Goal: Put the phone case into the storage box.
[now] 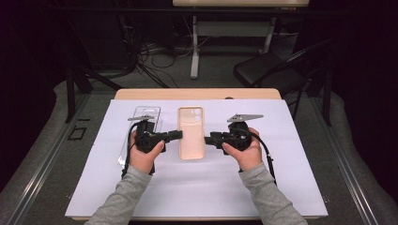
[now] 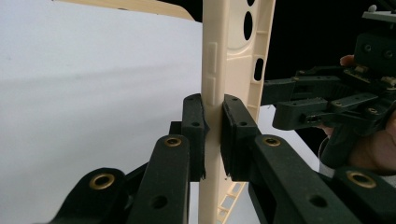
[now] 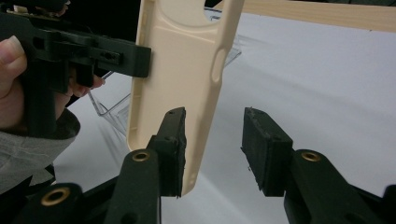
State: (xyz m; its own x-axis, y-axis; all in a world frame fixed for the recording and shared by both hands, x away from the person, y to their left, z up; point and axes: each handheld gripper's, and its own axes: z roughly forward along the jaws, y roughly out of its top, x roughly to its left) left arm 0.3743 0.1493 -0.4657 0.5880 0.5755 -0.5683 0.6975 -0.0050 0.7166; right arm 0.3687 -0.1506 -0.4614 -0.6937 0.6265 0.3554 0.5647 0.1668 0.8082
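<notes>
Beige plastic phone case is being clamped along one edge by the left gripper. Its lower end is running out of frame. The right gripper is straddling the opposite edge, jaws parted, one pad not touching.

phone case between left claw and right claw | clear tray — behind left claw

phone case: top and bottom ends cut off in left gripper view; upper end cut off in right gripper view. clear plastic tray: partly hidden behind left gripper and hand. chair: lost in darkness.
</notes>
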